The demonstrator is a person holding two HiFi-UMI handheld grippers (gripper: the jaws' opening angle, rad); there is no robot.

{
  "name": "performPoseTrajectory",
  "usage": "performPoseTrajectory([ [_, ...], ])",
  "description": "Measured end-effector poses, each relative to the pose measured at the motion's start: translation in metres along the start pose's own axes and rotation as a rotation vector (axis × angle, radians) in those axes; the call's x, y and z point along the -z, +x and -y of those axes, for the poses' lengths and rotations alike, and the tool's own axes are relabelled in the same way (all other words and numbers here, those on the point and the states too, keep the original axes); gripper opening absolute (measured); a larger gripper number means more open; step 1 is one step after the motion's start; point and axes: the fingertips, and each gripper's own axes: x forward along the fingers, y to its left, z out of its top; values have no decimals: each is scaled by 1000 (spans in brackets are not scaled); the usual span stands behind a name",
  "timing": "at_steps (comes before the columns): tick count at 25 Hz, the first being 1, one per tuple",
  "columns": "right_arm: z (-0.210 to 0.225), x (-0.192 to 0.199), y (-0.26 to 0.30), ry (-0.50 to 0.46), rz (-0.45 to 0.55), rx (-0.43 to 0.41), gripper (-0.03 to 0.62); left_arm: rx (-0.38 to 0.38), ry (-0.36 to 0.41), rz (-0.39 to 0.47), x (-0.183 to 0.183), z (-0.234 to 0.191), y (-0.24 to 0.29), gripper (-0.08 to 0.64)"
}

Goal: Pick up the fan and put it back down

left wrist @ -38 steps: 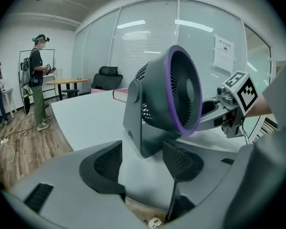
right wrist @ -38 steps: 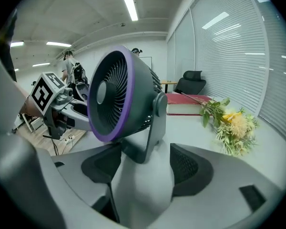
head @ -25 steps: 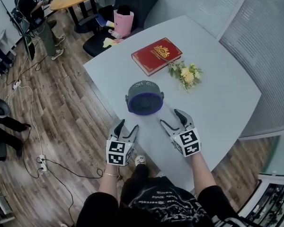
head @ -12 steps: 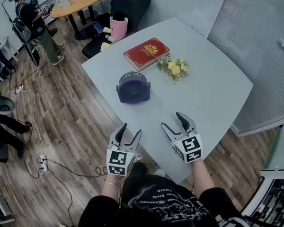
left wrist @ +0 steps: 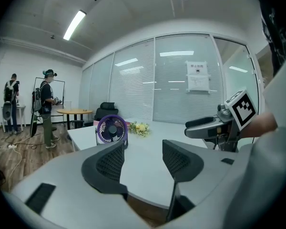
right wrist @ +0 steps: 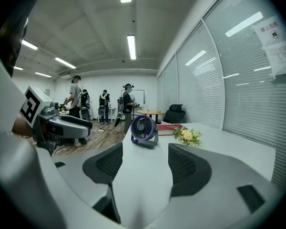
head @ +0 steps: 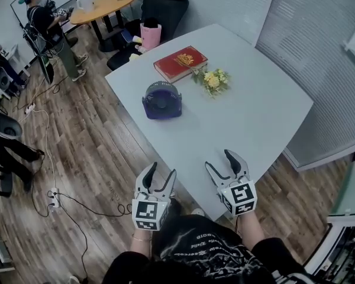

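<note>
– Where was the fan [head: 161, 100]?

– On the table [head: 248, 111], towards its left edge and well into the far half. A red book [head: 178, 64] lay just beyond it, and a bunch of flowers [head: 212, 80] sat to its right.

– And the grippers?

– Both hung at the near end, well apart from the fan and touching nothing. The left gripper [head: 163, 170] was over the floor [head: 89, 152] just off the table's near-left edge. The right gripper [head: 218, 160] was over the table's near corner. The fan sat far ahead of both. It showed above the left jaw in the left gripper view, and in line with the gap in the right gripper view.

– Were the jaws spread?

– Yes, on both. Each pair stood apart with only bare tabletop showing between the pads.

– Which way did the fan point?

– It stood upright on its base, with its round purple grille turned to the near side, facing the grippers and perhaps tipped back a little. Its blowing axis ran roughly far to near, and the flat of the disc ran left to right.
</note>
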Motion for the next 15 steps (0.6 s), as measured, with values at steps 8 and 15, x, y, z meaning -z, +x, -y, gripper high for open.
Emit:
performPoseTrajectory([
  [8,-14,26,-46,0,-7,-2,307,-30,-7,-26,23,27,-36,268],
  [15,-18,35,-59,-3,-13,-5,307,-43,-3,-19,25,36,-45,268],
])
